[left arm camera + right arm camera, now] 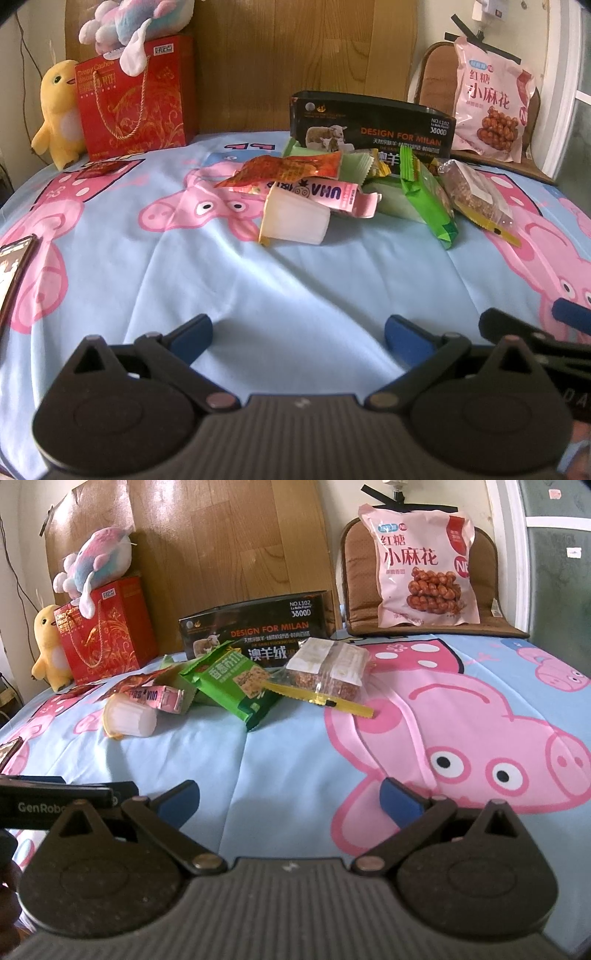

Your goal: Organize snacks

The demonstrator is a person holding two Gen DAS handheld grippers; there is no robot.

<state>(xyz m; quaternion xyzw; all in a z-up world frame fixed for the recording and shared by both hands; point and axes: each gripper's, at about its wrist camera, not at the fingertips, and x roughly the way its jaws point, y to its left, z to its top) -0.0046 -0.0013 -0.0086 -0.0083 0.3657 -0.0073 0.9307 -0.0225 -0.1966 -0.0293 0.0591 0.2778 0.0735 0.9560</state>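
Left gripper (298,334): jaws spread, nothing held, low over bare blue cartoon-print sheet (258,295). Right gripper (290,801): jaws likewise spread and empty, just beside the left. Open sheet lies between both grippers and the snack pile ahead. Pile contents: white jelly cup (295,219) on its side nearest, pink UHA box (332,195), red-orange packet (284,168), green cracker packet (236,685), clear grain-bar bag (328,668). The black carton (373,127) stands behind, touching the pile. Red gift bag (136,99) and plush toys stand far left; a pink snack bag (421,565) leans on the chair cushion beyond the bed edge.
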